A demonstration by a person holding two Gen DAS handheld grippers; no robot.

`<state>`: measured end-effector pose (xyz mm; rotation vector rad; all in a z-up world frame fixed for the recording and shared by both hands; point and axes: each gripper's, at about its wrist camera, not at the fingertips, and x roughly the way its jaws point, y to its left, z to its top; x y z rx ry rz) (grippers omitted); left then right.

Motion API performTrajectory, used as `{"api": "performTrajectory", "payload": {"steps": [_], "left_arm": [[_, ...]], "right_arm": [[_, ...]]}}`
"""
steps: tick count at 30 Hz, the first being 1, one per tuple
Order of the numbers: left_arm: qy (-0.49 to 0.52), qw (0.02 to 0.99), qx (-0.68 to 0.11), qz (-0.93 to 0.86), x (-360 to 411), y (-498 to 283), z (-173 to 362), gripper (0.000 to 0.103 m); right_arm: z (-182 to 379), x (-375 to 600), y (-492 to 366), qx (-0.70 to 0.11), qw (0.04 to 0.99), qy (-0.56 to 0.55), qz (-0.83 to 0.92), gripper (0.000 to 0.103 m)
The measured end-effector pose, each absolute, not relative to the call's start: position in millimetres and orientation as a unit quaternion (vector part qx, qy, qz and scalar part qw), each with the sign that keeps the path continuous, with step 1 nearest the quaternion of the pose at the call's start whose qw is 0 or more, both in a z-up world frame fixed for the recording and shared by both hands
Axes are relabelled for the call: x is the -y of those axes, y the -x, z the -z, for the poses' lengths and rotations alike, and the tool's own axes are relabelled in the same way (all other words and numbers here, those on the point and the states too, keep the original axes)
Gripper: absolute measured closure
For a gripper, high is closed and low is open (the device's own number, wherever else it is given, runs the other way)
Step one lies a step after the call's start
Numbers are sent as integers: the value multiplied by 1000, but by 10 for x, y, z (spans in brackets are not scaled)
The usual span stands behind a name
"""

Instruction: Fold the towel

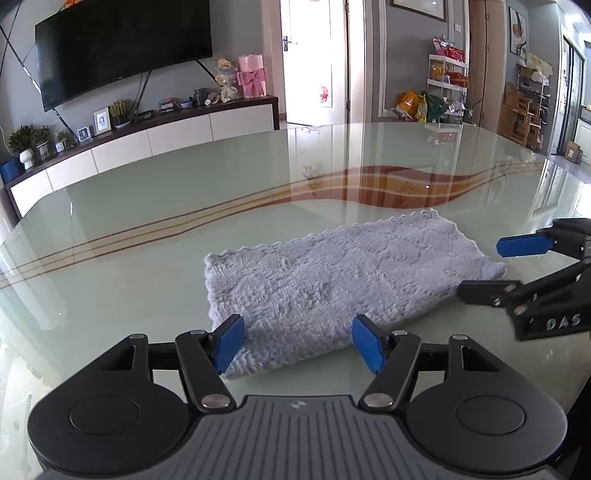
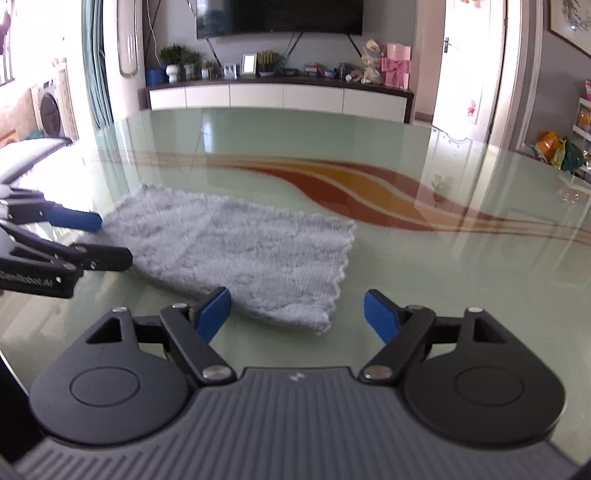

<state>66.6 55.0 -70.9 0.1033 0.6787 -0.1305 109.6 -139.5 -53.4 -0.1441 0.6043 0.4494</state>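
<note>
A pale blue-grey towel [image 1: 343,284] lies folded into a flat oblong on the glass table [image 1: 147,206]. My left gripper [image 1: 299,341] is open, its blue pads [image 1: 231,341] straddling the towel's near short end without pinching it. My right gripper [image 1: 480,268] comes in from the right at the towel's other end, jaws apart. In the right wrist view the towel [image 2: 240,243] stretches away to the left, and its scalloped near corner lies between the open fingers of my right gripper [image 2: 298,314]. My left gripper [image 2: 115,240] sits at the far left end.
The table top [image 2: 406,258] is pale green glass with orange and red wavy stripes [image 2: 351,181] behind the towel. Beyond its far edge stand a white cabinet [image 2: 280,96] under a wall television [image 2: 277,16], and a shelf rack [image 1: 447,85] by a doorway.
</note>
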Motion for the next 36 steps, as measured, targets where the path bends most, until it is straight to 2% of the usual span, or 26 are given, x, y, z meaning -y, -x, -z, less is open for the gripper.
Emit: {"api": "performTrajectory", "payload": {"steps": [3,4,5,8,10,15,19,25,36], "left_arm": [[-48,941,-325,79,-423,-689,661,34],[-51,941,-324,86,-358,-717,661,42],[-54,941,-324,85,-331,-731,668,44],[-62,937,-336,72,-307,-811,735,45],[-53,937,-335,81,-358,-802,744,39],[-47,936,-336,94,-436,-803,785,34],[-52,936,-336,87,-485,-767,809,24],[-57,937,-337,66,-617,-680,822,24],[10,943,-333,-13,-1133,-636,668,27]], "right_arm": [[502,1277,-1137,-285,926,70,-236,24],[503,1256,-1156,-285,925,70,-241,25],[519,1233,-1203,-290,922,66,-247,25],[554,1231,-1312,-308,912,54,-265,25],[611,1244,-1344,-319,906,73,-269,24],[637,1259,-1284,-307,915,101,-241,20],[650,1327,-1214,-288,926,131,-208,18],[683,1601,-1256,-298,933,116,-168,17],[668,1778,-1260,-300,937,93,-152,18]]}}
